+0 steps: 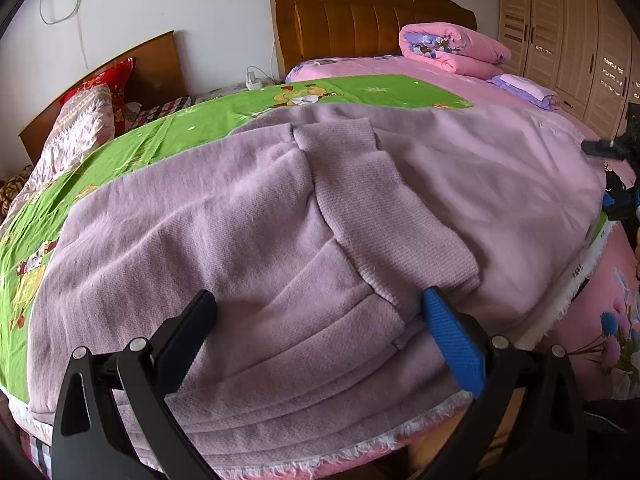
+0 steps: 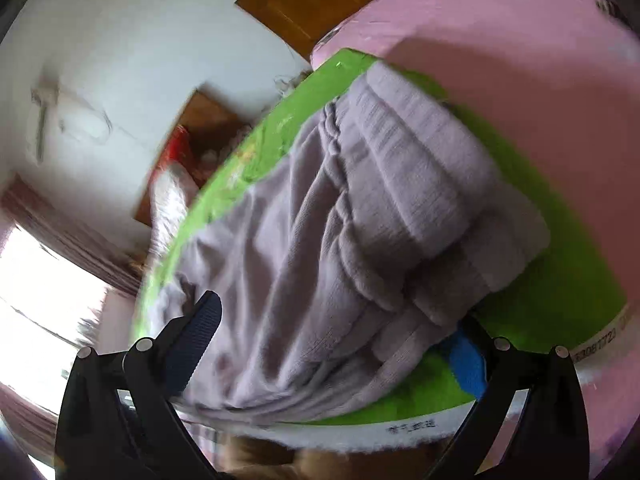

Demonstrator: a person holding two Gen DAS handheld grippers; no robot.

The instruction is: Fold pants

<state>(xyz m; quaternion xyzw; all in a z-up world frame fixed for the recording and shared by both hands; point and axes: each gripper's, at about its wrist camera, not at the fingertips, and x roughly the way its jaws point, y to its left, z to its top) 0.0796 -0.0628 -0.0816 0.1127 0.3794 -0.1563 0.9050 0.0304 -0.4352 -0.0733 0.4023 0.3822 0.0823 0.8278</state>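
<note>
Left hand-held gripper (image 1: 318, 312) wide over lilac pants (image 1: 248, 216); right hand-held gripper (image 2: 340, 320) wide too. Pants partly folded on bed (image 1: 400, 68); more folds remain.

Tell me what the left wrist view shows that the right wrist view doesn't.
Only the left wrist view shows the folded pink quilt, the wardrobe and the pants' ribbed cuffs laid flat. Only the right wrist view, tilted and blurred, shows the gathered waistband and a bright window. Both show the lilac pants on the green sheet, and an open hand-held gripper, left and right, over the cloth.
</note>
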